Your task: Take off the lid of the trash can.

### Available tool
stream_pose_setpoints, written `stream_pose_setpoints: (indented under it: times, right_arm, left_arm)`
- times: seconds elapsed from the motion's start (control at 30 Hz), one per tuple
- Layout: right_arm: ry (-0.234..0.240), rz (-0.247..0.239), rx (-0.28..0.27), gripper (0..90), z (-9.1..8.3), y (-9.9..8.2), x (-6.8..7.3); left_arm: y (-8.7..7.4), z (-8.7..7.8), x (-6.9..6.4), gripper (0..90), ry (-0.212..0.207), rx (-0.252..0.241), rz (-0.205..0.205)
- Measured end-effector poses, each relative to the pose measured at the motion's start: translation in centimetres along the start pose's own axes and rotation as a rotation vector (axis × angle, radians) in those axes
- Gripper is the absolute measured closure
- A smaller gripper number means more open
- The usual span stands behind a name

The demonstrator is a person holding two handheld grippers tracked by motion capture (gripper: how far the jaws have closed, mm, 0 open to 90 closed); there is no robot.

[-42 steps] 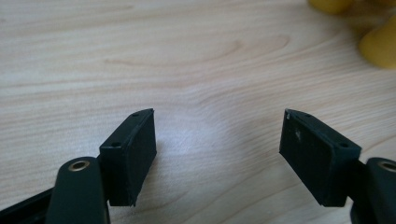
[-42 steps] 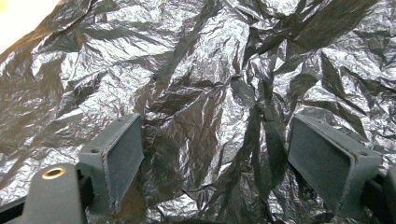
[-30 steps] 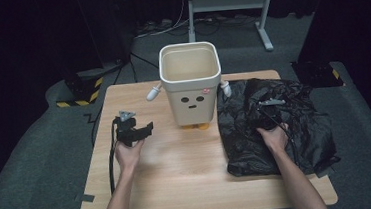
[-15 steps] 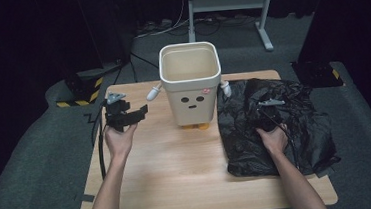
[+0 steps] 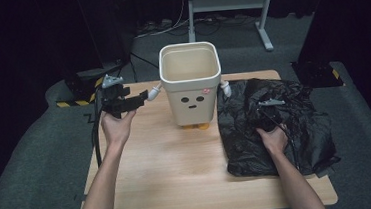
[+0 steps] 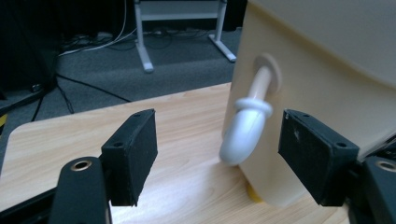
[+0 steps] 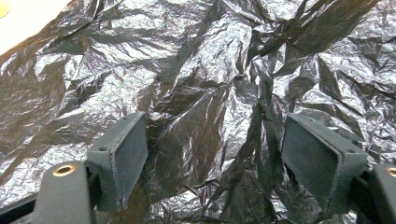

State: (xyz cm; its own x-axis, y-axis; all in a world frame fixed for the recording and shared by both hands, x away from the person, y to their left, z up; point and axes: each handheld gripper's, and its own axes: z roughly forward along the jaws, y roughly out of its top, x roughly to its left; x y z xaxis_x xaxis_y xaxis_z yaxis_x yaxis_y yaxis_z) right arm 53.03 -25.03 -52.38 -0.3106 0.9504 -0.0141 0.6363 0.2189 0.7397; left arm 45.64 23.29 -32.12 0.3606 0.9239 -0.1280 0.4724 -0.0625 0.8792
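A cream bin (image 5: 191, 84) with a drawn face and small white arms stands at the back middle of the wooden table (image 5: 178, 170). My left gripper (image 5: 140, 97) is held in the air left of it, open, pointing at the bin's left arm (image 6: 247, 126), which shows beyond the gap of the left gripper (image 6: 217, 154). A crumpled black plastic bag (image 5: 300, 125) lies spread on the table's right side. My right gripper (image 5: 269, 109) rests low over it. Its jaws have just been closing a little but stand wide, with wrinkled bag (image 7: 196, 70) beneath the right gripper (image 7: 215, 154), not pinched.
A metal stand (image 5: 225, 3) and cables sit on the grey floor behind the table. A yellow-and-black striped block (image 5: 80, 100) lies off the table's left back corner. Bare wood stretches in front of the bin.
My left hand has lifted its gripper off the table and carried it up toward the bin's left arm. The right hand has stayed on the bag.
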Motion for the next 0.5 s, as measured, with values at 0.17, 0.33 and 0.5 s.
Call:
stream_pose_setpoints:
  times: [0.17, 0.33, 0.5]
  right_arm:
    - [0.0, -0.001, -0.001, 22.7, 0.0, 0.0, 0.0]
    - [0.001, -0.002, -0.001, 23.1, 0.0, 0.0, 0.0]
    - [0.001, -0.004, -0.001, 23.4, 0.0, 0.0, 0.0]
  left_arm:
    - [1.3, 0.1, -0.2, 28.3, -0.024, -0.008, 0.001]
    - [2.3, 0.2, -0.3, 28.8, -0.035, -0.009, -0.006]
    - [2.9, 0.1, -0.3, 29.6, -0.038, -0.009, -0.011]
